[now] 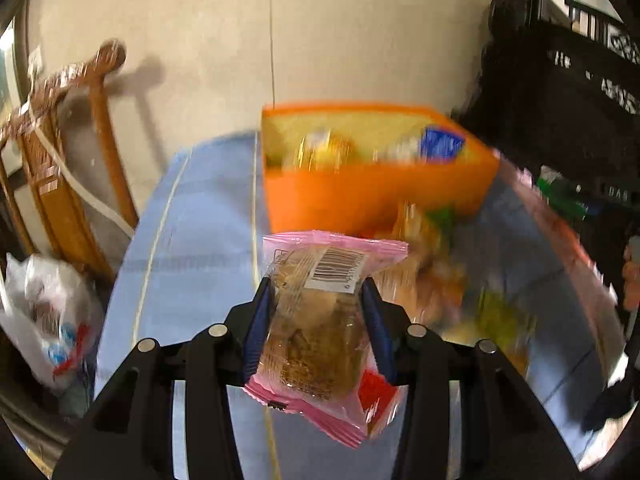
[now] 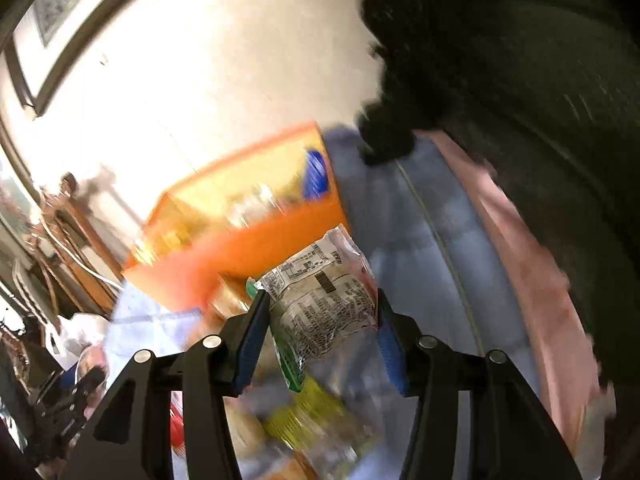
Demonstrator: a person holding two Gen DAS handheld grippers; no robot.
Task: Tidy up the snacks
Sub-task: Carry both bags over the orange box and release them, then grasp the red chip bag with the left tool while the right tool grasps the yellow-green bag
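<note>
Above blue cloth (image 1: 192, 240), hand-held gripper (image 1: 316, 292) clamps pink-wrapped snack (image 1: 316, 320).

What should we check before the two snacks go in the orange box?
1. Left tongs squeezing the pink-wrapped cake: ok.
2. Right tongs squeezing the clear printed packet: ok.
3. Orange box open on top, ahead of both tongs: ok.
4. Room left inside the box beside the blue packet and yellow snack: cannot tell, too blurry.
5. Both snacks lifted off the blue cloth: ok.
6. Loose snacks in front of the box staying out of the way: cannot tell.
</note>
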